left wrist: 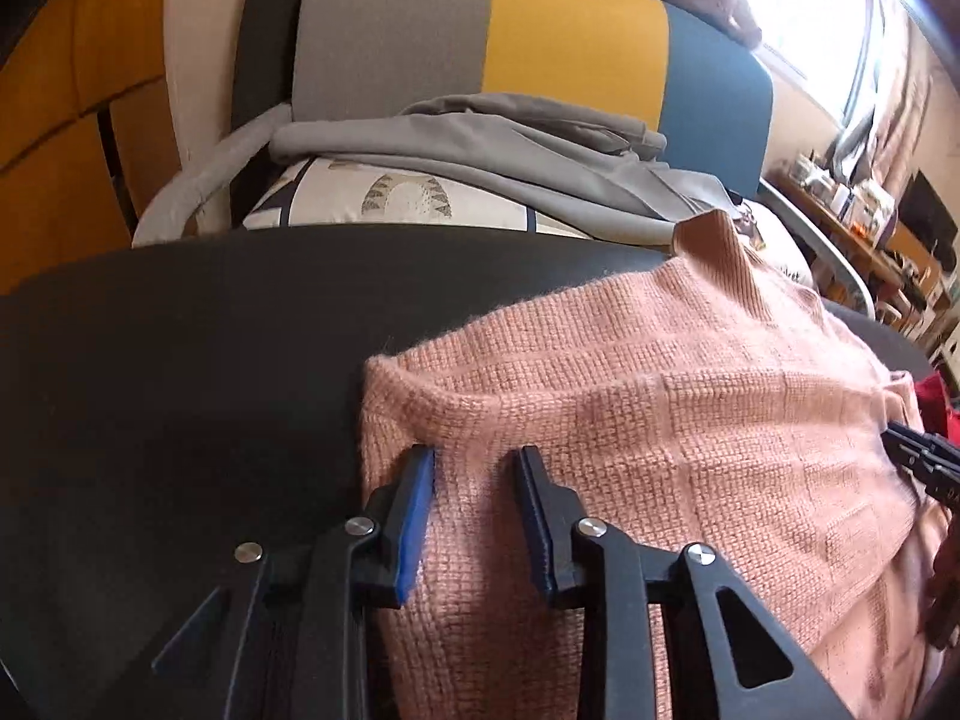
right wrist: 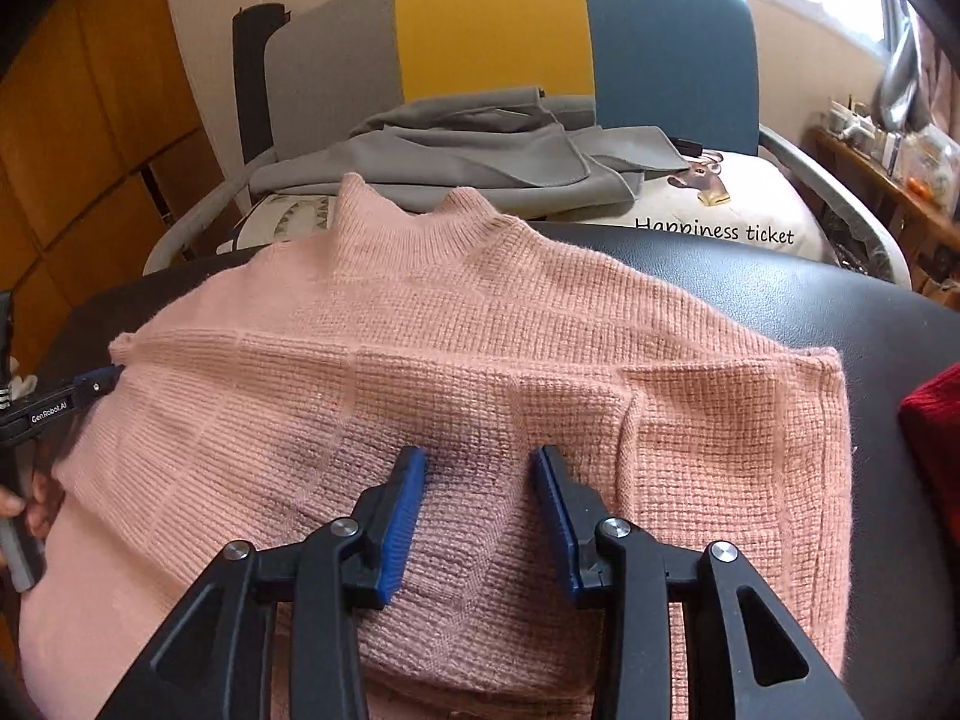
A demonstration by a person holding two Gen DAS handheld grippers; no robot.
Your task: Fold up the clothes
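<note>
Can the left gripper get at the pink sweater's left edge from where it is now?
Probably yes. The left gripper is open over the sweater, its left finger already at that edge, and only bare black table lies beside it.

right gripper (right wrist: 480, 468): jaws apart, blue pads resting on the knit, nothing pinched
pink sweater (right wrist: 468, 360): spread flat on black surface (right wrist: 810, 300), collar at far edge
left gripper (right wrist: 99, 384): at sweater's left edge, tip touching it; jaw state unclear
grey garment (right wrist: 480, 162): crumpled on chair (right wrist: 492, 24) beyond
cushion (right wrist: 750, 204): reads "Happiness ticket"
red fabric (right wrist: 936, 420): right edge
</note>
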